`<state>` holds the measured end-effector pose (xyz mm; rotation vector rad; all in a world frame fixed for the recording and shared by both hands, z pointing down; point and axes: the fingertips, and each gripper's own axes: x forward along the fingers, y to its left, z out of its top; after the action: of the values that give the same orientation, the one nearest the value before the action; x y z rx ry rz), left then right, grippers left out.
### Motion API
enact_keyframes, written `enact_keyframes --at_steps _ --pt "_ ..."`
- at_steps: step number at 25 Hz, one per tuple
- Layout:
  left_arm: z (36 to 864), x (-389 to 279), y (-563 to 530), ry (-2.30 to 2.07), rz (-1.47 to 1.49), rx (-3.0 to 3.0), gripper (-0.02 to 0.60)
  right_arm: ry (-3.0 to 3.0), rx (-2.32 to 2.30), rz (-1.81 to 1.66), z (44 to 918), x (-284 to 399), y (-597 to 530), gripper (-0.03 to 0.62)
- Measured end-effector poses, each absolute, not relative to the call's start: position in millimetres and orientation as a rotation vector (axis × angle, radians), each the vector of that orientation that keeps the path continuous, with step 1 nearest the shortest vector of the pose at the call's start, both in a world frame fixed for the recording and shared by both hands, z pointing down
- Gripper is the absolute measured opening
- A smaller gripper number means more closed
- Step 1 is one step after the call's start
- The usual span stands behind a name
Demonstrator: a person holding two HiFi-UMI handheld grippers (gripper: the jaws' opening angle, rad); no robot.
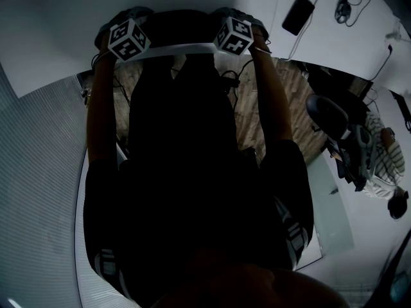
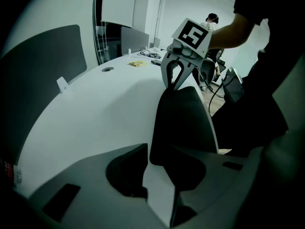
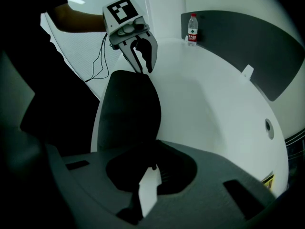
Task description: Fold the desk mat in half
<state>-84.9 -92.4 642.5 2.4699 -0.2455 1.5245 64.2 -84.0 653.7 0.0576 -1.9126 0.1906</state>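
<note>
Mat (image 2: 183,118): dark, lies along the near edge of the white table (image 2: 105,109), running from one gripper to the other.

Right gripper (image 3: 148,190): jaws together, clamped on its end of the mat.

Left gripper (image 2: 159,182): jaws apart, with a strip of white table showing in the gap. The mat's edge sits between them, against one jaw. The pads seem to be off it, though the view is dim.

the left gripper (image 2: 158,175) has its grey jaws parted, and the white curved tabletop (image 2: 109,113) shows through the gap. a dark flexible desk mat (image 2: 183,123) arches up from beside that gap to the right gripper (image 2: 174,86), which pinches the mat's far edge.
</note>
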Motion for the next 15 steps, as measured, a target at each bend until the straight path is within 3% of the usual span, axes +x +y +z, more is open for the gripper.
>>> enact_keyframes --at_steps 15 --pt "645.7 -80.5 -89.1 -0.233 1.512 2.466 0.083 -1.888 0.099 0.130 658.9 68.4 -93.0 0.078"
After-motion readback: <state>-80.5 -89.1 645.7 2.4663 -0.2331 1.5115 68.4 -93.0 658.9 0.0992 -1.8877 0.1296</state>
